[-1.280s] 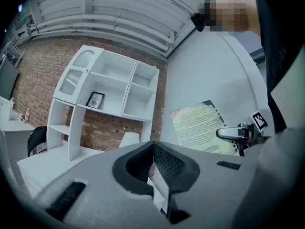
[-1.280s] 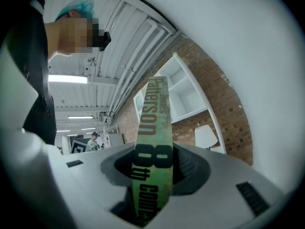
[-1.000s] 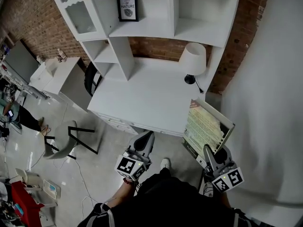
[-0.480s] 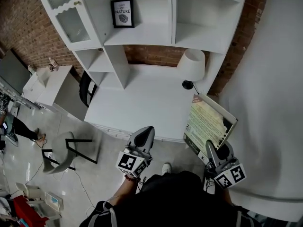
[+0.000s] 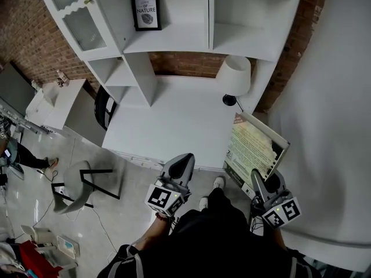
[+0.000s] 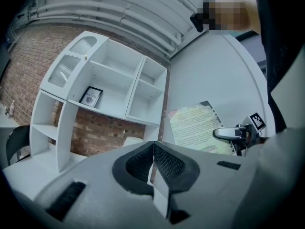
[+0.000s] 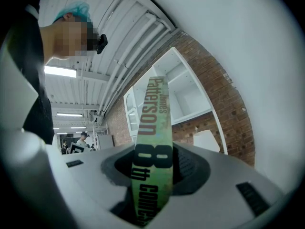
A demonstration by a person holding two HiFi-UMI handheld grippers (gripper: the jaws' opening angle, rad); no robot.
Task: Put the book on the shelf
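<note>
A green paperback book (image 5: 253, 151) stands upright in my right gripper (image 5: 259, 185), whose jaws are shut on its lower edge near the desk's right front corner. The right gripper view looks straight up the book's spine (image 7: 153, 142), clamped between the pads. My left gripper (image 5: 181, 168) hangs in front of the desk's front edge, shut with nothing in it; its pads (image 6: 153, 162) meet. From there the book (image 6: 195, 127) shows at the right. The white shelf unit (image 5: 174, 36) rises behind the desk, with open compartments.
A white desk (image 5: 174, 120) carries a white-shaded lamp (image 5: 235, 77) at its back right. A framed picture (image 5: 146, 11) stands on one shelf. A white wall (image 5: 330, 126) runs along the right. A chair (image 5: 81, 181) and another desk (image 5: 61, 97) are at the left.
The view has drawn a little closer to the desk and shelf. Both grippers have kept their places relative to the body, and the book has stayed in the right gripper.
</note>
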